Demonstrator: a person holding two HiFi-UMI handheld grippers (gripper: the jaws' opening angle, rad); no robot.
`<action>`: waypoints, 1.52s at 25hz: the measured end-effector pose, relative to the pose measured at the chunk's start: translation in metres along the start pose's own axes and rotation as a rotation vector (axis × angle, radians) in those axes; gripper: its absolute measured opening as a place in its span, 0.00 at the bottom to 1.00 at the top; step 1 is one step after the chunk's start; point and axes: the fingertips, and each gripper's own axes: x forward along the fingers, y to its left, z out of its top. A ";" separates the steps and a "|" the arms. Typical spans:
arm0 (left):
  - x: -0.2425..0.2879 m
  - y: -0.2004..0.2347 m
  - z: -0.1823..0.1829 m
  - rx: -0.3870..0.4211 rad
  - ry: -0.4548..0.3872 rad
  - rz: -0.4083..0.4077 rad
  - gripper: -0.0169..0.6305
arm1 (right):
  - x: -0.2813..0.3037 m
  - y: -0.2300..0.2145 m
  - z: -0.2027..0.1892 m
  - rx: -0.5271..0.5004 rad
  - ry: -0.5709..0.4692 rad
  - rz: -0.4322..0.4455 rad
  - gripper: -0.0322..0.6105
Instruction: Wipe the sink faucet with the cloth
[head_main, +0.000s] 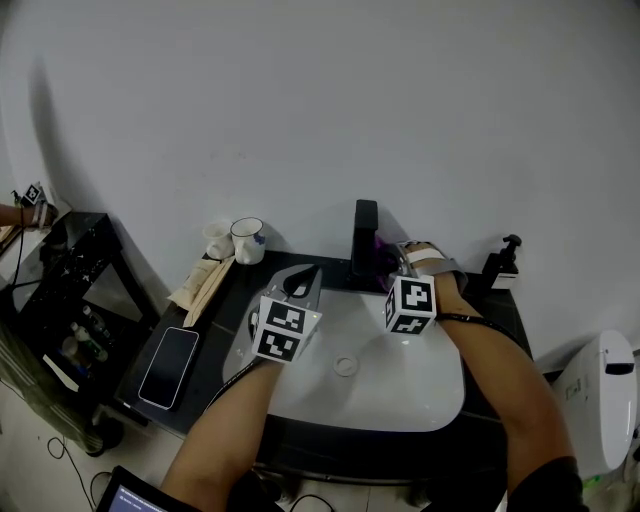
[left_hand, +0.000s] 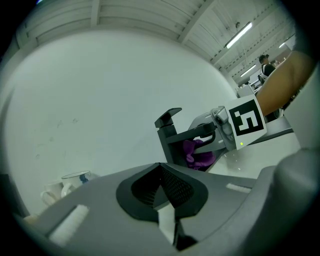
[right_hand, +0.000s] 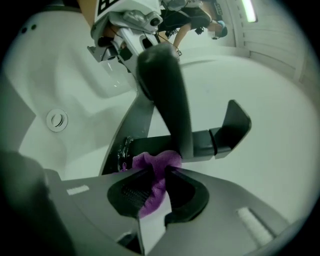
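A black faucet stands at the back of the white sink. My right gripper is shut on a purple cloth and holds it against the faucet's right side near its base. In the right gripper view the cloth is bunched between the jaws, right under the faucet lever. My left gripper hovers over the basin's left rim, shut and empty. The left gripper view shows the faucet, the cloth and the right gripper beyond its own shut jaws.
A mug, a small cup and a paper packet sit on the black counter at the left, with a phone nearer me. The drain is mid-basin. A black dispenser stands at the right.
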 end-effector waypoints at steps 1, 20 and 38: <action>0.000 0.000 0.000 0.000 0.001 0.000 0.05 | 0.001 0.005 0.001 -0.004 -0.002 0.011 0.16; -0.020 0.058 -0.002 -0.107 0.005 0.254 0.05 | -0.079 0.021 0.061 1.229 -0.189 0.043 0.16; -0.108 0.133 0.025 -0.426 -0.281 0.446 0.05 | -0.009 -0.067 0.089 2.362 -0.471 -0.502 0.15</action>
